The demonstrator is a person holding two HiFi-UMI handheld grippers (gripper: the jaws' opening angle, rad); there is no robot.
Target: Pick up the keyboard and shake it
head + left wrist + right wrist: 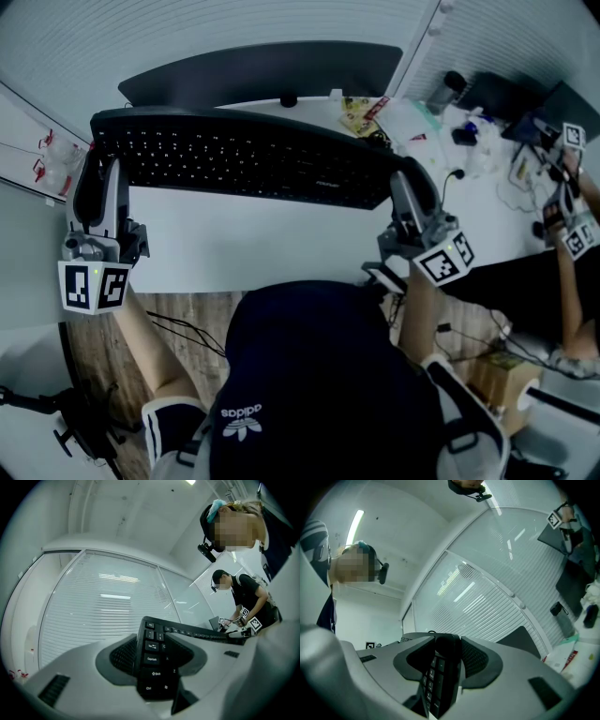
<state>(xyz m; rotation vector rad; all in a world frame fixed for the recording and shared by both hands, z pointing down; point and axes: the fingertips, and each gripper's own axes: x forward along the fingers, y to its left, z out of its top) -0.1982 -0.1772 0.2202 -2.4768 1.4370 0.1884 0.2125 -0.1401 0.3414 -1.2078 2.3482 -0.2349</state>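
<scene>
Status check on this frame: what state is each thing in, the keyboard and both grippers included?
keyboard: lifted off the desk, held at both ends, key side up.
left gripper: shut on the keyboard's left end.
right gripper: shut on the keyboard's right end.
</scene>
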